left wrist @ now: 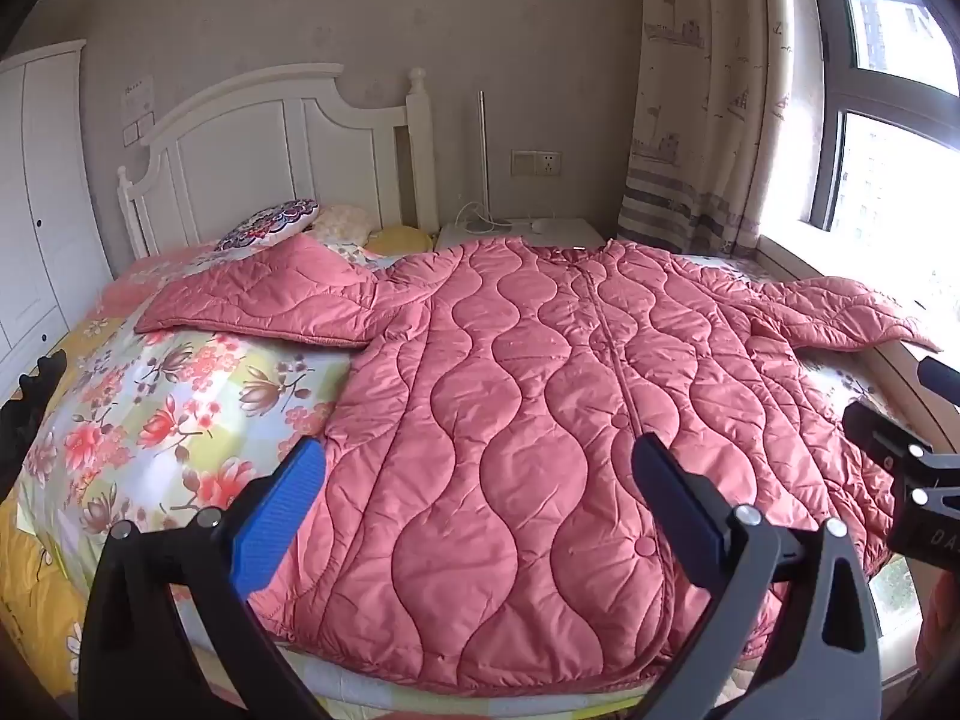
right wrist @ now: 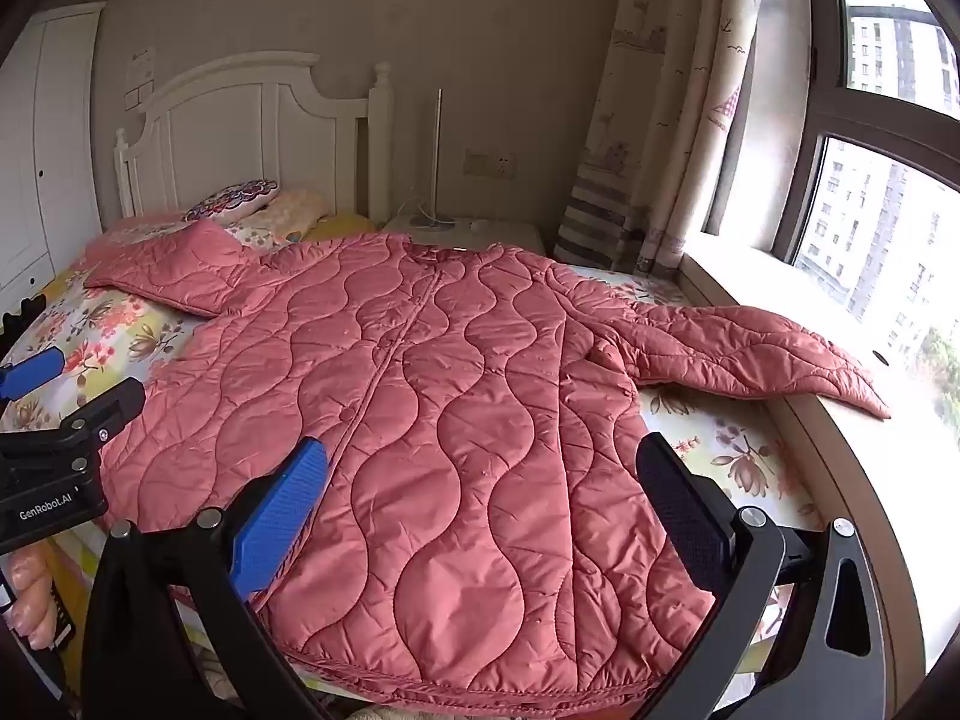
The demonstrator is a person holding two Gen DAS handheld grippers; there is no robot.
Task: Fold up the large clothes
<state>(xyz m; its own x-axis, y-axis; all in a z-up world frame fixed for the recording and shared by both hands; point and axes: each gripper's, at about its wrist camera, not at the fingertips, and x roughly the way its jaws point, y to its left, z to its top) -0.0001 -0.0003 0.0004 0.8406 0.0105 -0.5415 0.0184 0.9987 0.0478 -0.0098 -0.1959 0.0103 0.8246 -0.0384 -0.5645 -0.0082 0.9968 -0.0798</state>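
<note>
A large pink quilted coat (left wrist: 540, 396) lies spread flat, front up, on the bed, collar toward the headboard; it also shows in the right wrist view (right wrist: 432, 420). Its left sleeve (left wrist: 264, 294) stretches out over the floral sheet. Its right sleeve (right wrist: 750, 348) reaches onto the window sill. My left gripper (left wrist: 480, 468) is open and empty, hovering above the coat's lower hem. My right gripper (right wrist: 480, 468) is open and empty above the hem on the window side. Each gripper's body shows at the edge of the other's view.
The bed has a floral sheet (left wrist: 180, 396), pillows (left wrist: 270, 225) and a white headboard (left wrist: 270, 138). A white nightstand (left wrist: 522, 231) with a lamp stands beyond. A curtain (left wrist: 702, 90), window and sill (right wrist: 780, 294) run along the right. A wardrobe (left wrist: 36, 192) stands left.
</note>
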